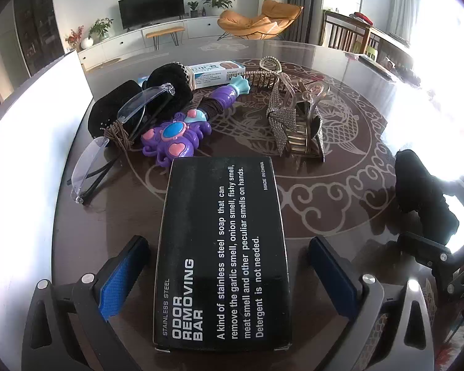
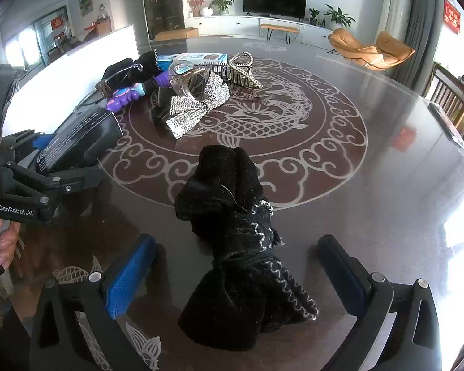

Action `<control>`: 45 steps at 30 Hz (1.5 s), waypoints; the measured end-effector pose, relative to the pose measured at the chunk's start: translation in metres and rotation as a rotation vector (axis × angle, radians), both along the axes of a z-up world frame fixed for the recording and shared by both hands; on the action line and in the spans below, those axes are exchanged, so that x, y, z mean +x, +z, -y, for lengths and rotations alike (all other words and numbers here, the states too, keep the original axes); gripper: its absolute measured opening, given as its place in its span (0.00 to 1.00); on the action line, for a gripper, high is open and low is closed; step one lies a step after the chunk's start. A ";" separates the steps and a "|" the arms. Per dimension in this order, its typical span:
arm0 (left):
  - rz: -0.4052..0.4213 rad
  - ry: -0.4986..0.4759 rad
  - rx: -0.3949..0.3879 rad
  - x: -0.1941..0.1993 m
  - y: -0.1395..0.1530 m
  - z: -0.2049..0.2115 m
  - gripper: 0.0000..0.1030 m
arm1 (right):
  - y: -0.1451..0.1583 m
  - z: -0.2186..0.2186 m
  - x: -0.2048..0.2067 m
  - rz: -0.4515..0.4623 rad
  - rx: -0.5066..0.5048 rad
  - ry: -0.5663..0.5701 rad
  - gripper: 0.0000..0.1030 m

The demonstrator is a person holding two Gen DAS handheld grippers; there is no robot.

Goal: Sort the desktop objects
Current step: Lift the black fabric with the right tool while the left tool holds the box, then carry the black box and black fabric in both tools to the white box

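— Where's the left claw (image 1: 225, 281) now?

— Low over the dark surface (image 1: 340, 71), spread wide, with the black soap box (image 1: 222, 247) lying flat between its blue pads (image 1: 120, 275). There's a gap on each side of the box, so it has hold of nothing.

— And the box itself, where does it sit?

— At the near rim of the fish medallion (image 2: 263, 117) inlaid in the surface, on its left side. Just beyond the box is a purple toy (image 1: 176, 136), and touching that a pair of clear glasses (image 1: 108, 142) wound with a brown hair tie (image 1: 119, 134), partly on a black velvet bow (image 1: 139, 102).

— The right one?

— The right claw (image 2: 235, 275) is just as wide apart, and a second black velvet bow (image 2: 235, 241) with silver stitching lies between its fingers, untouched by either pad. That bow rests on the medallion's near border, well to the right of the box.

— What's on the medallion's far side?

— A rhinestone bow (image 2: 195, 108) with a clear hair claw clip (image 2: 188, 80) on top of it, a pearl-edged clip (image 2: 241, 71) behind, and a blue and white carton (image 2: 198, 58) at the back. A white board (image 2: 71, 80) stands along the surface's left edge.
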State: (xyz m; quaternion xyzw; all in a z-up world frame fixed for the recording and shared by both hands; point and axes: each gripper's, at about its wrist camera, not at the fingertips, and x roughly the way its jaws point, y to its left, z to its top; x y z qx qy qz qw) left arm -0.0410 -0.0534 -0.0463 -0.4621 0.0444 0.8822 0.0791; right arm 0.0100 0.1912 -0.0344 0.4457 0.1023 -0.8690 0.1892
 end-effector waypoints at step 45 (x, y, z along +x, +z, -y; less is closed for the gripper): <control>-0.025 0.008 0.307 0.073 0.057 0.023 0.56 | 0.047 -0.010 0.027 0.063 -0.089 -0.092 0.32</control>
